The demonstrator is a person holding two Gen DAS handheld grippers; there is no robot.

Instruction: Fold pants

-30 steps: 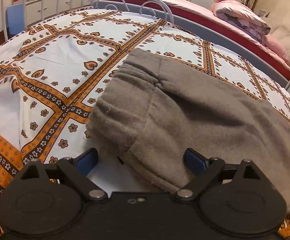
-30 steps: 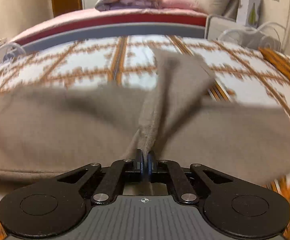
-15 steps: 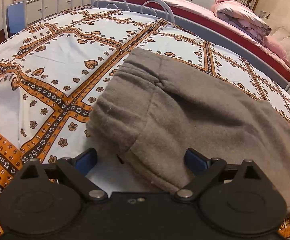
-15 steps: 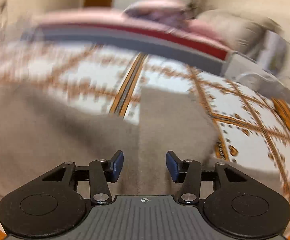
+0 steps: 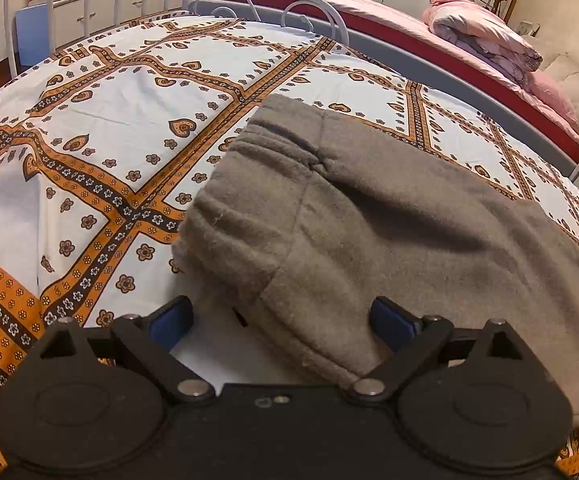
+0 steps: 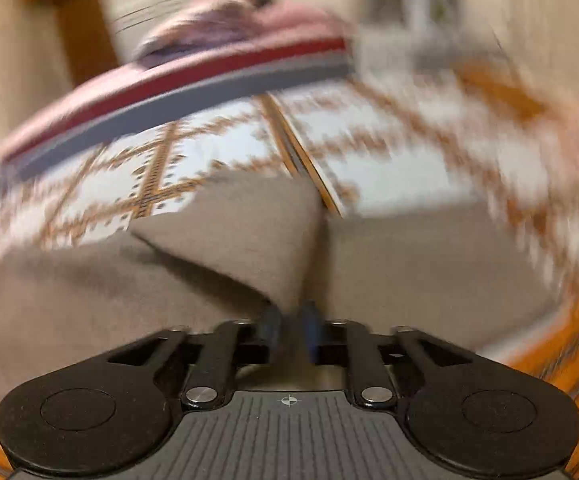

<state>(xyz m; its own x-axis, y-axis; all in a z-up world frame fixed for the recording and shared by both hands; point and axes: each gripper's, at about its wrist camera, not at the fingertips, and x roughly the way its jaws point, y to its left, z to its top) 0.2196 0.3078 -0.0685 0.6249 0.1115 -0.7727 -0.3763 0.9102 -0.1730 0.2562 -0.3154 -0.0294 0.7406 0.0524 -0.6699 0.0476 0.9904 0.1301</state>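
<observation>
Grey fleece pants lie on the patterned bedspread, waistband end to the left. My left gripper is open, its blue pads on either side of the near waist edge, holding nothing. In the blurred right wrist view, my right gripper is nearly closed on a raised fold of the pants, pinched between the blue pads.
The bedspread is white and orange with hearts and flowers. A metal bed frame runs along the far side. Beyond it is a pink bed with a folded quilt. The bed's near edge is close to both grippers.
The right gripper let go of the cloth, opened, then closed on a fold of the pants while swinging. The left gripper stayed open and still.
</observation>
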